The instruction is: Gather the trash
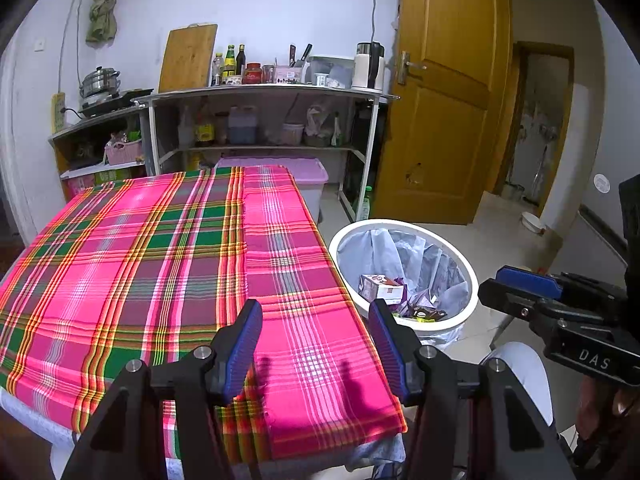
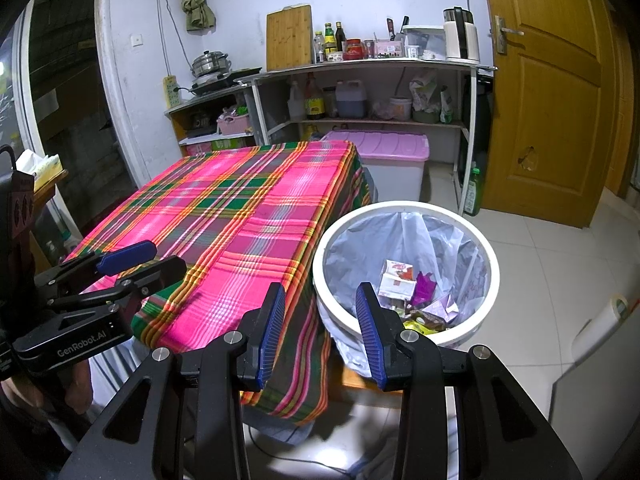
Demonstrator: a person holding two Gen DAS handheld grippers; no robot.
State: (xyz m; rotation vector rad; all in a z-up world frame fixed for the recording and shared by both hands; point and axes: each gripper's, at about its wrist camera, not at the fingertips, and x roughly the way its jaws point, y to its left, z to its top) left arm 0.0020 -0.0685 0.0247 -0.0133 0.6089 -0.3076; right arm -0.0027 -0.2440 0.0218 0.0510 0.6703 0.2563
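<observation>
The collecting step looks finished: the trash (image 2: 416,292) lies in the lined white bin (image 2: 404,210) on the floor beside the surface (image 1: 160,264), near its right edge. Left claw (image 1: 316,344) and right claw (image 2: 320,324) hang spread, empty; the next move calls for finding any leftover litter, none in view

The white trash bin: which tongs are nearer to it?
Right. The right tongs hover at the white trash bin rim; the left tongs hang over the plaid tablecloth, beside it.

Bright, even indoor light; glare patch on plaid tablecloth (image 1: 160,264); finger shadows on cloth near edge; strong fisheye bending, dark vignette corners; sharp focus throughout.
</observation>
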